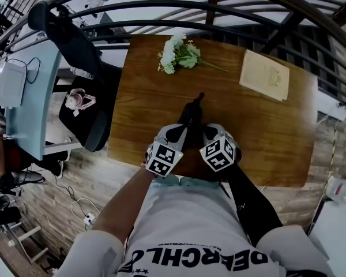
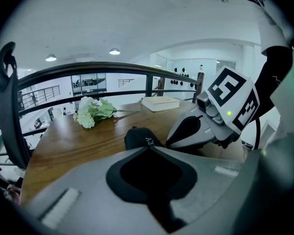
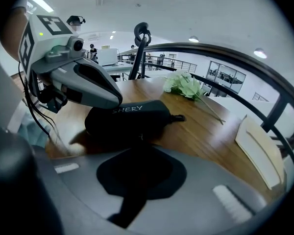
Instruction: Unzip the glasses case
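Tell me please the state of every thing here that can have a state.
glasses case: closed, lying flat
left tool: shut on the glasses case's near end
right tool: shut on the glasses case's side
book: closed
flowers: lying flat

The black glasses case (image 3: 132, 119) had the white letters "SHERY" on its side. In the left gripper view only "RY" showed. The person's white shirt (image 1: 187, 224) had big dark letters, upside down and cut off, too hard to read.
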